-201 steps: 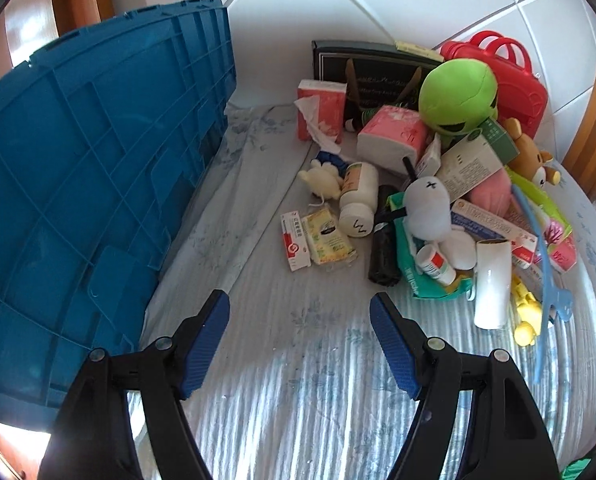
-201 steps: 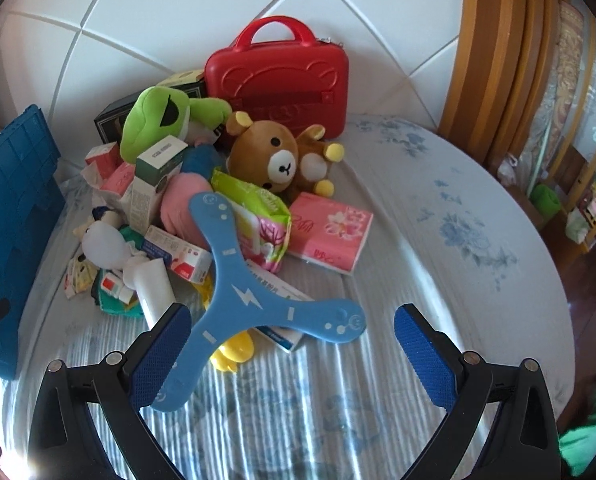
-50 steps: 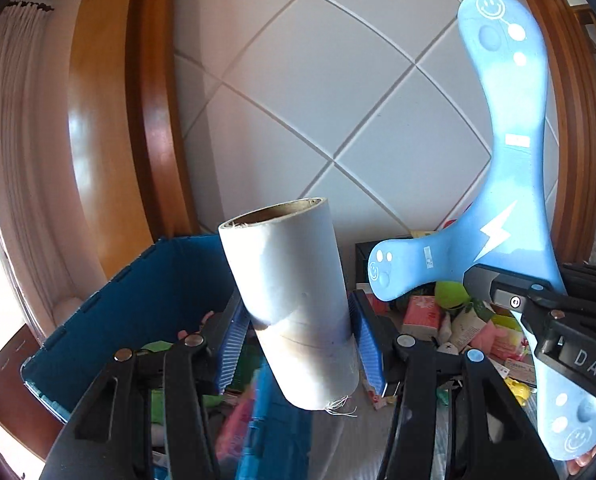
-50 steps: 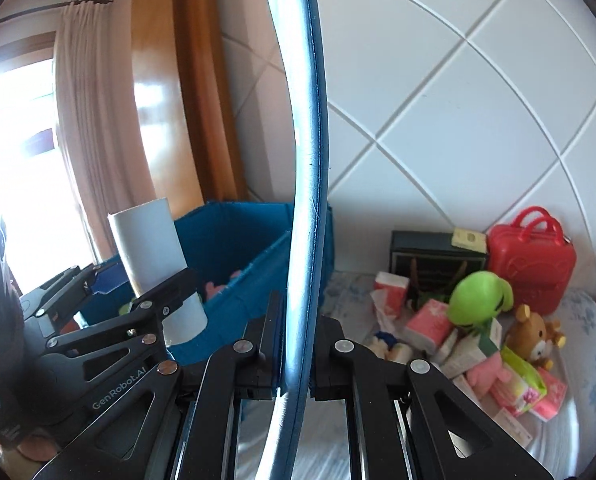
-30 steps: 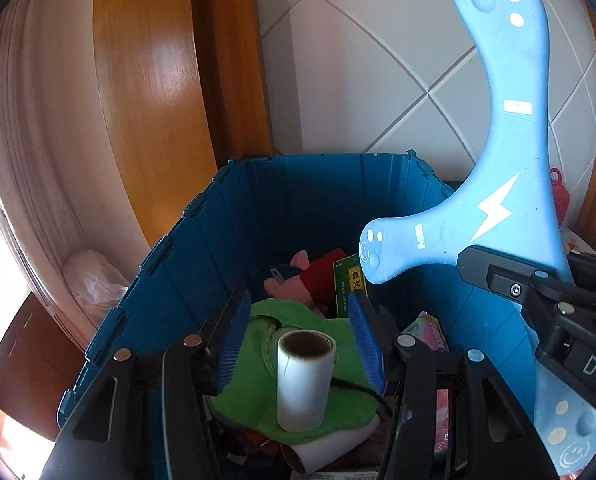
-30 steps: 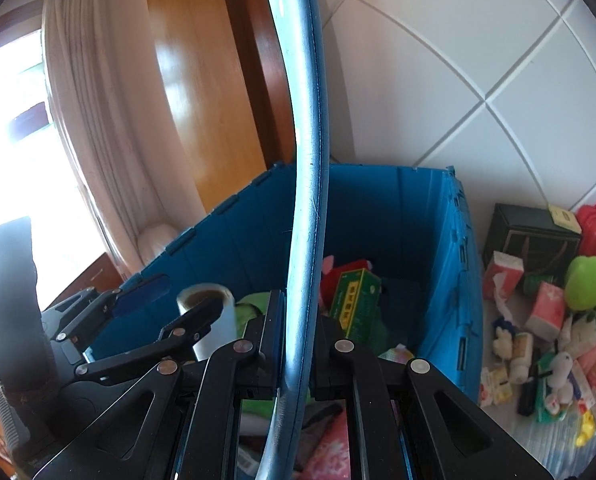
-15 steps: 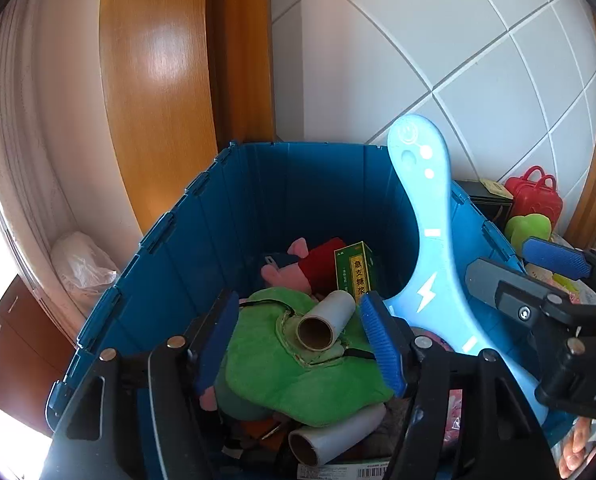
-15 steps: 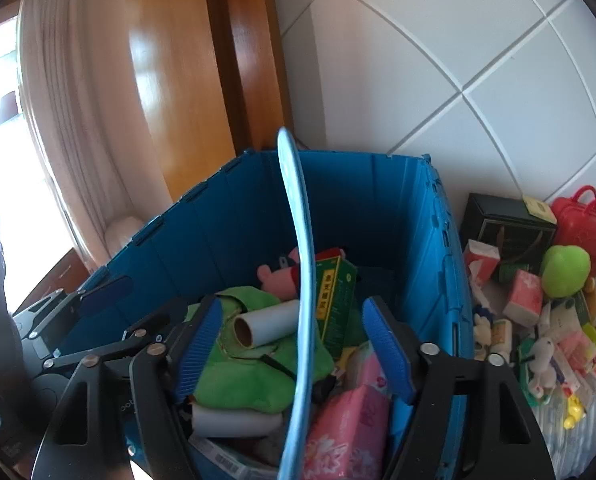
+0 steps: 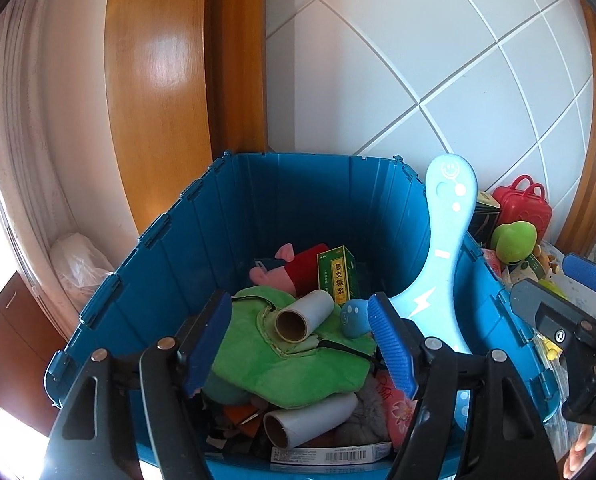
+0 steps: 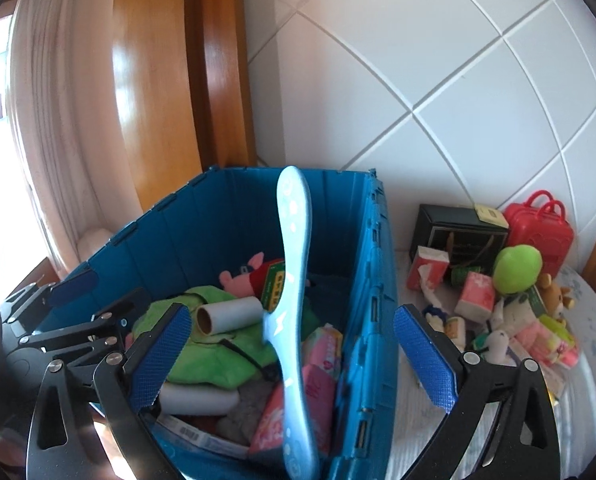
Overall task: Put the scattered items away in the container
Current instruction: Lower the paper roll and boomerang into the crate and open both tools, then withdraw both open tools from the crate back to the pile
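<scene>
The left hand-held gripper [image 9: 300,344] hangs over the blue crate [image 9: 282,200], jaws spread and just been opening, gripping nothing. In the left wrist view the cardboard roll [image 9: 304,316] lies on the green plush [image 9: 286,364] below them, beside a green medicine box [image 9: 336,276] and a pink pig toy [image 9: 286,268]. The blue boomerang [image 9: 442,260] leans on the crate's right wall, its tip above the rim. The crate looks well filled; room remains mainly toward the far wall.

In the right wrist view the right hand-held gripper [image 10: 292,344] stands fully spread, jaws just been opening, with the boomerang [image 10: 294,280] upright between the pads but touching neither. It straddles the crate's near right wall [image 10: 374,280]. On the bed [image 10: 590,320] plenty remains: the red case [image 10: 538,232], black box [image 10: 458,224], green plush head [image 10: 516,264], bear toy [image 10: 554,296], tissue packs [image 10: 474,294] and small packets. In my judgement the task is about half done. Withdrawal upward is unobstructed; the protruding boomerang may snag later drops.
</scene>
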Available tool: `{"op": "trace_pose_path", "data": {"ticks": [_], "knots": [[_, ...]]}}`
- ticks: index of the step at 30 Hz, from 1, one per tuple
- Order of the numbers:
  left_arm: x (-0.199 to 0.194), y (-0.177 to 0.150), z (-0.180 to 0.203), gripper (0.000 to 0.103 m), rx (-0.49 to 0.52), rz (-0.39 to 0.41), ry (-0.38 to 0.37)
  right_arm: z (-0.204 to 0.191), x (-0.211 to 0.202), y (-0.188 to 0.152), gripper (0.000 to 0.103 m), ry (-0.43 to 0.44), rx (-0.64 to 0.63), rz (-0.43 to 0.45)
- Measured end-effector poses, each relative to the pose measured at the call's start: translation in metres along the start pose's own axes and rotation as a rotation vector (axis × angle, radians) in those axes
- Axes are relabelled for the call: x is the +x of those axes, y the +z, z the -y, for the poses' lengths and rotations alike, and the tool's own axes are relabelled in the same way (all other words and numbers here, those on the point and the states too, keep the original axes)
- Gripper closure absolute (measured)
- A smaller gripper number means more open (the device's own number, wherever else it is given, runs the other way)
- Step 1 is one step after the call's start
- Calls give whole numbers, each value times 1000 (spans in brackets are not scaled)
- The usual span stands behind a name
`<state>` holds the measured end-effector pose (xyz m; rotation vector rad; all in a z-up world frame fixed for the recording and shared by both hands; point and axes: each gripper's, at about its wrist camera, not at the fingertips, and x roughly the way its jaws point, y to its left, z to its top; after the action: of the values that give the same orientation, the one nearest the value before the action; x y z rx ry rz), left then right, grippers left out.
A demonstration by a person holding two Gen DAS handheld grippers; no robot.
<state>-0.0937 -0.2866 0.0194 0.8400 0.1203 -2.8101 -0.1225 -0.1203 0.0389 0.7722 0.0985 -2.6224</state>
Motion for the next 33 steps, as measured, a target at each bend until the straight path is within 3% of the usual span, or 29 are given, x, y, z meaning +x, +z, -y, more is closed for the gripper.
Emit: {"op": "trace_pose_path", "data": {"ticks": [15, 25, 33], "knots": [[-39, -2, 87, 33, 63, 62, -76, 87, -62, -28, 0, -85, 86, 50], [-47, -8, 204, 33, 88, 74, -94, 204, -91, -49, 0, -104, 128, 60], [-42, -27, 308, 33, 85, 18, -90, 325, -106, -76, 0, -115, 151, 20]]}}
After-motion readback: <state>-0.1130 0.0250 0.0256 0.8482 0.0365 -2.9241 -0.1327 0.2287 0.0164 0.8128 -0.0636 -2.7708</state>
